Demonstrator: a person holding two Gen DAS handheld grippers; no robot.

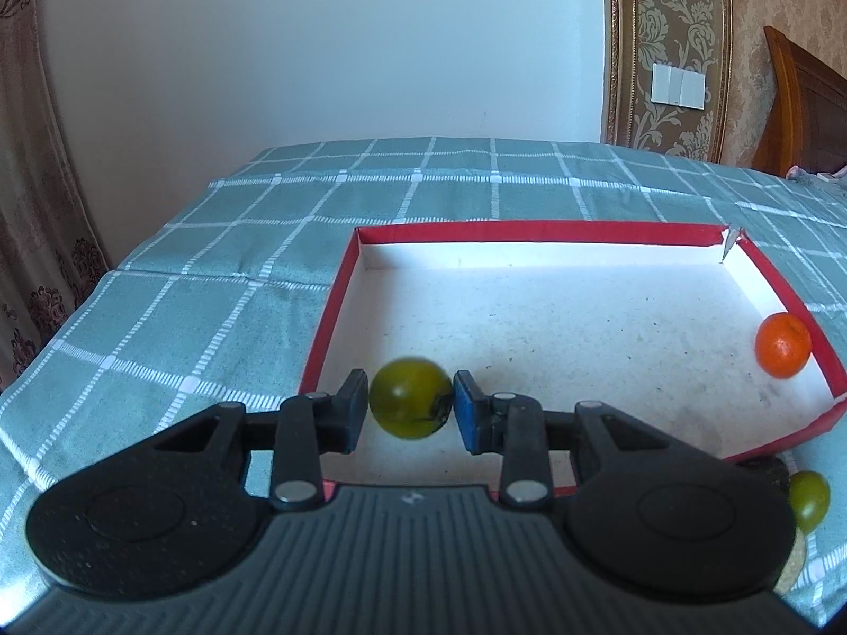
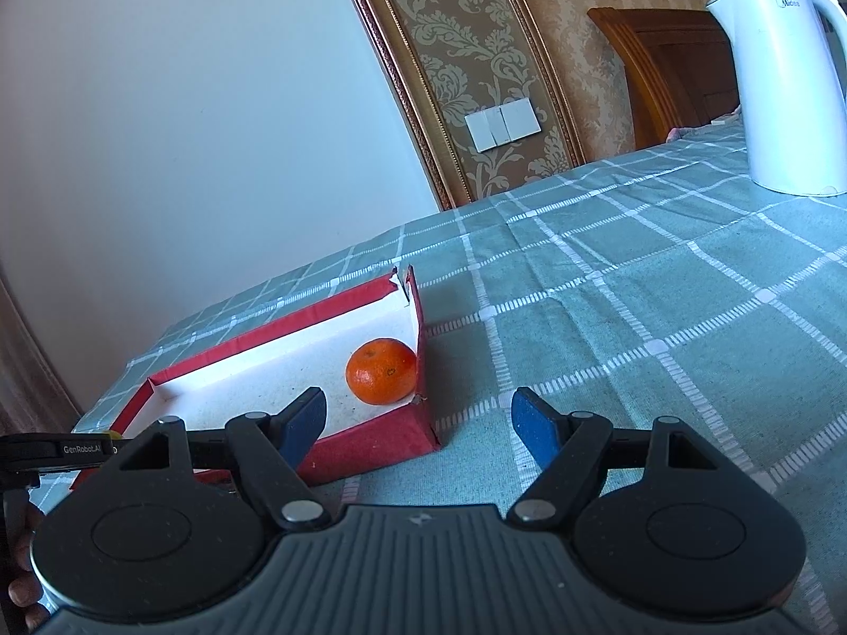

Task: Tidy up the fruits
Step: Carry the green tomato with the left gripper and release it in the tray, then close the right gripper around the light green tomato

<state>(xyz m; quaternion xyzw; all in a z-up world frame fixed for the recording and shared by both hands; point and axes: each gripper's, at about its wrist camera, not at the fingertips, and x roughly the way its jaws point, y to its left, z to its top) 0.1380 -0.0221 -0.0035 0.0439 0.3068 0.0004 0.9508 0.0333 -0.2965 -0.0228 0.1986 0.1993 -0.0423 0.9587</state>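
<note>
green fruit between the left tongs, over the near edge of the box

in the left wrist view: left gripper (image 1: 411, 413) over the near left part of a shallow red box (image 1: 529, 230) with a white floor. small round green fruit (image 1: 411, 399) right between the two pads, its sides meeting both, its outline smeared while the fingers look sharp. cannot tell whether the pads press on it or have let it loose. tangerine (image 1: 782, 345) inside the box, against the right wall, well apart from the green fruit. second green fruit (image 1: 808, 497) outside the box, on the checked teal tablecloth (image 1: 212, 317), just past the near right corner, partly hidden behind the gripper body.

in the right wrist view: right gripper (image 2: 418, 423) with jaws wide apart and nothing between them, above the cloth at the near right corner of the box, left pad in front of the box's near wall, right pad over bare cloth. same tangerine tucked into that near right corner, touching the right wall. white electric kettle (image 2: 783, 84) upright, far right on the table. white wall switch (image 2: 503, 124) on the patterned wall behind. fingers of a hand (image 2: 24, 582) at the lower left edge.
</note>
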